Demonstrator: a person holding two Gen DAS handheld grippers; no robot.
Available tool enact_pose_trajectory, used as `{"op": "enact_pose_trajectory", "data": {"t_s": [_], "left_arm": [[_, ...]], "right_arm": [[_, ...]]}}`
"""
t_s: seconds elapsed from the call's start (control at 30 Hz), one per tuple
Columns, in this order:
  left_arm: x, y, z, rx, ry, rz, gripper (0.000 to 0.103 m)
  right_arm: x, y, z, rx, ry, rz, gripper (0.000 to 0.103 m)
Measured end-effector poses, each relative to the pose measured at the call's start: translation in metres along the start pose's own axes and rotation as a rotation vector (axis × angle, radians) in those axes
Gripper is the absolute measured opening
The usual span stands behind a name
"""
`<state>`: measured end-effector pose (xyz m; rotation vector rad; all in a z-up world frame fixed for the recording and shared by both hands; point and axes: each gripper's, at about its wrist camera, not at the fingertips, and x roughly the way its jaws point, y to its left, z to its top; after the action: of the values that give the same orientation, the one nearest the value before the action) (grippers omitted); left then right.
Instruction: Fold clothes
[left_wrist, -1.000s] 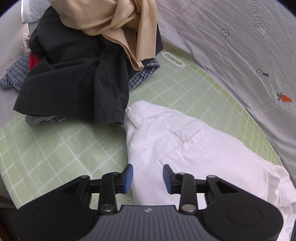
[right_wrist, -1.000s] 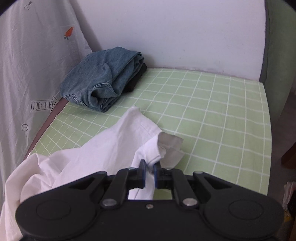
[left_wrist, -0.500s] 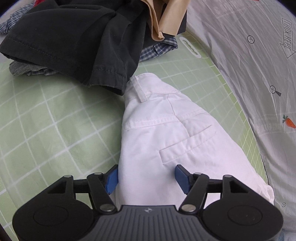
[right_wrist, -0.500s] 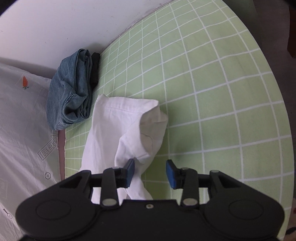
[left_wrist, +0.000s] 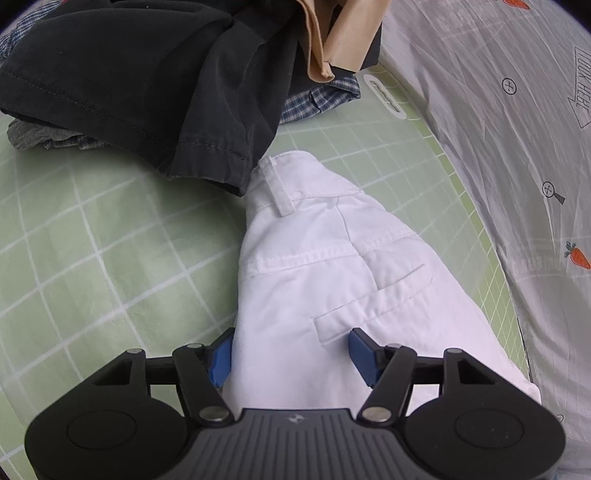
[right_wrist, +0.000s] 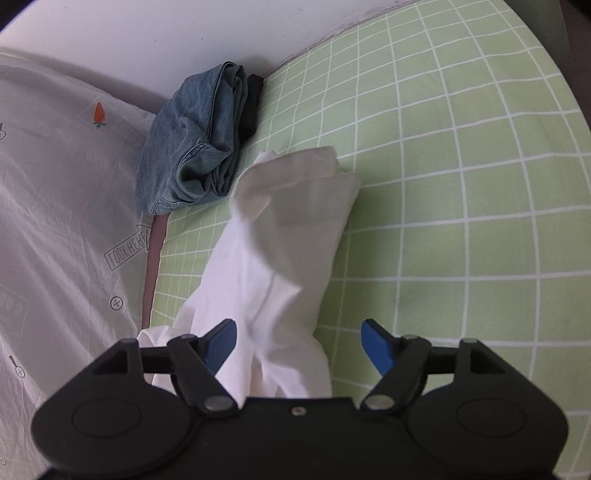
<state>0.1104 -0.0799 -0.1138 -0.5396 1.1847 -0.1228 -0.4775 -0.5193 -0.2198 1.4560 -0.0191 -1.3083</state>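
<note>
Two cameras ride on my claws, looking down close at the bed.

My left camera looks along my left claw (left_wrist: 290, 352) at the waist of the white pants (left_wrist: 332, 266). My right camera looks along my right claw (right_wrist: 299, 341) at their legs (right_wrist: 280, 240). Both see the green checked sheet (left_wrist: 92, 240).

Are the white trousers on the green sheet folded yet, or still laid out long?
Laid out long: the white trousers stretch from waistband to leg ends; only the leg ends look turned over.
</note>
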Motion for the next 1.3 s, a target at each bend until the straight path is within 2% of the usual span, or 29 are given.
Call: {"op": "enact_pose_trajectory", "data": {"t_s": [0.07,0.1,0.17,0.2,0.23,0.27,0.3,0.4,0.47,0.57,0.7,0.8,0.87,0.97,1.07,1.1,1.17,1.2,1.27,1.3], "left_arm": [[0.0,-0.001,0.0,0.012,-0.004,-0.006,0.058],[0.0,-0.001,-0.001,0.008,-0.007,-0.014,0.054],[0.001,0.0,-0.001,0.001,-0.01,-0.024,0.037],[0.002,0.001,-0.001,-0.004,-0.011,-0.027,0.017],[0.001,0.0,-0.001,-0.007,-0.018,-0.022,0.012],[0.0,-0.002,0.0,-0.009,-0.025,-0.017,0.011],[-0.003,-0.005,0.001,-0.003,-0.038,-0.007,0.009],[-0.014,-0.023,0.004,0.081,-0.101,0.038,0.006],[-0.027,-0.041,0.01,0.16,-0.167,0.039,0.006],[-0.047,-0.061,0.026,0.161,-0.214,-0.021,0.006],[-0.089,-0.082,0.032,0.176,-0.292,-0.088,0.006],[-0.103,-0.07,0.018,0.206,-0.307,-0.064,0.006],[-0.099,-0.054,0.004,0.216,-0.286,-0.017,0.006],[-0.087,-0.024,-0.017,0.224,-0.235,0.064,0.006],[-0.106,-0.009,-0.028,0.195,-0.234,0.048,0.006],[-0.115,-0.008,-0.03,0.204,-0.246,0.042,0.006],[-0.131,-0.005,-0.039,0.25,-0.279,0.077,0.006],[-0.128,-0.003,-0.042,0.265,-0.278,0.106,0.006],[-0.108,0.007,-0.046,0.26,-0.212,0.166,0.008],[-0.098,0.012,-0.047,0.257,-0.177,0.194,0.012]], "right_arm": [[0.005,0.01,-0.004,-0.055,0.016,-0.024,0.077],[0.01,0.017,-0.005,-0.104,0.024,-0.057,0.073],[0.017,0.027,-0.008,-0.198,0.035,-0.089,0.057],[0.021,0.032,-0.008,-0.243,0.05,-0.113,0.04],[0.023,0.036,-0.008,-0.277,0.056,-0.133,0.031],[0.023,0.038,-0.007,-0.296,0.052,-0.132,0.026],[0.022,0.039,-0.005,-0.306,0.046,-0.126,0.014],[0.017,0.049,0.009,-0.345,0.005,-0.122,0.008],[0.017,0.063,0.018,-0.417,-0.015,-0.129,0.005],[0.014,0.086,0.035,-0.439,-0.053,-0.09,0.004],[-0.029,0.125,0.055,-0.482,-0.185,0.031,0.003],[-0.059,0.129,0.065,-0.485,-0.223,0.075,0.003],[-0.062,0.118,0.062,-0.564,-0.22,0.02,0.003],[-0.054,0.082,0.055,-0.618,-0.152,-0.092,0.003],[-0.06,0.05,0.059,-0.563,-0.106,-0.135,0.003],[-0.069,0.044,0.061,-0.55,-0.115,-0.125,0.003],[-0.084,0.036,0.061,-0.566,-0.134,-0.131,0.003],[-0.077,0.031,0.059,-0.581,-0.107,-0.15,0.003],[-0.063,0.021,0.053,-0.612,-0.055,-0.188,0.003],[-0.056,0.016,0.05,-0.627,-0.028,-0.207,0.003]]}}
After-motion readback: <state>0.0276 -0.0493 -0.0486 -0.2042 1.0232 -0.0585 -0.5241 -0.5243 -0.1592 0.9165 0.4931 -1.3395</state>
